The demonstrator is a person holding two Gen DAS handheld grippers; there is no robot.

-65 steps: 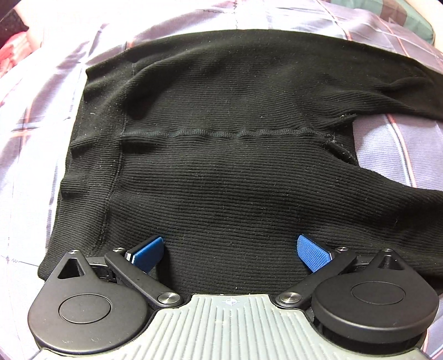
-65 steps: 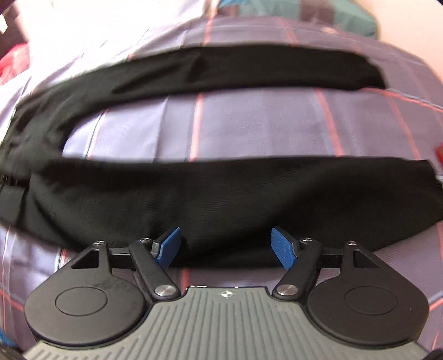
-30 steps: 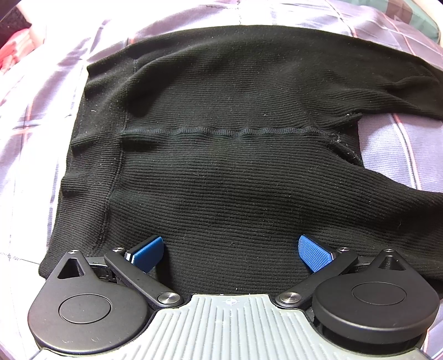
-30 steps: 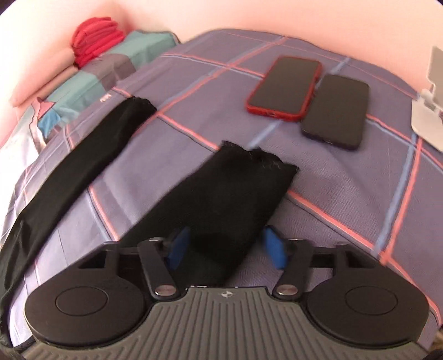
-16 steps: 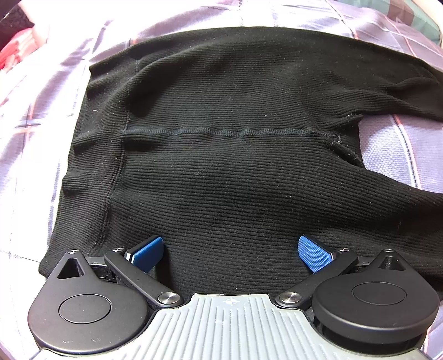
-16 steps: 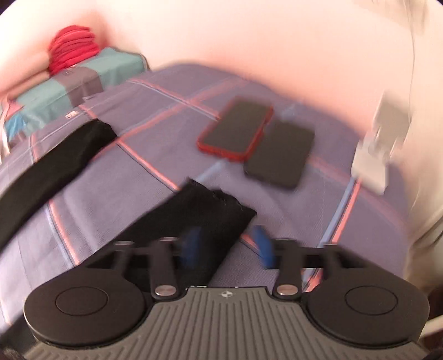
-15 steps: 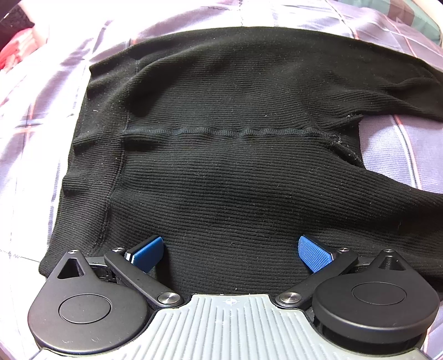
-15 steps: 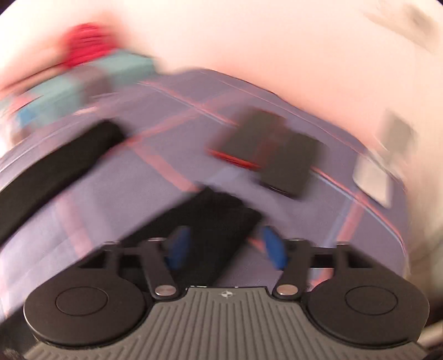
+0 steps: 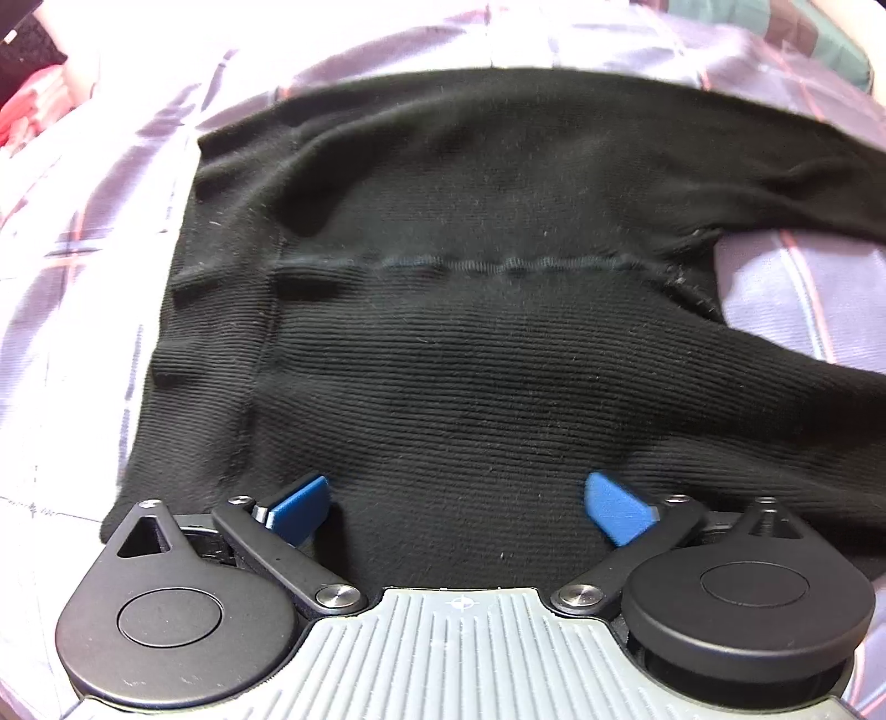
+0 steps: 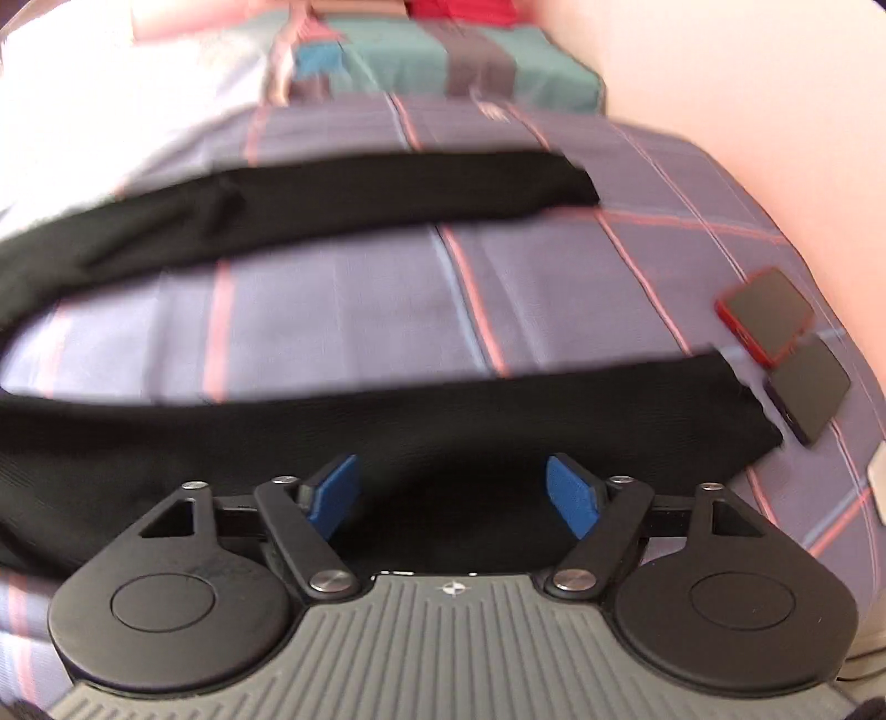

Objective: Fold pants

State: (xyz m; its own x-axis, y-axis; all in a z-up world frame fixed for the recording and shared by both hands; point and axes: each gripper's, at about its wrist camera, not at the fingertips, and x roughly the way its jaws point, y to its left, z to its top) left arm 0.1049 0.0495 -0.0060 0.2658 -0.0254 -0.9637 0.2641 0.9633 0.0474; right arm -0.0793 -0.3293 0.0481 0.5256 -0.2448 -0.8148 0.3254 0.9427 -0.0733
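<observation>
Black ribbed pants (image 9: 470, 343) lie spread flat on a plaid bedsheet (image 9: 83, 232), waistband to the left, a centre seam running across. My left gripper (image 9: 458, 501) is open, its blue pads over the near edge of the seat area. In the right wrist view the two legs lie apart: the near leg (image 10: 387, 432) and the far leg (image 10: 332, 194). My right gripper (image 10: 453, 487) is open, its blue pads over the near edge of the near leg, short of the cuff. Neither gripper holds cloth.
Two phones lie on the sheet at the right, a red-cased one (image 10: 767, 315) and a dark one (image 10: 808, 390), just beyond the near leg's cuff. A teal pillow (image 10: 443, 61) and red cloth (image 10: 465, 8) are at the far end. A wall runs along the right.
The right gripper has swung back from the cuff end and the phones to face across both legs. The left gripper has barely moved and stays open.
</observation>
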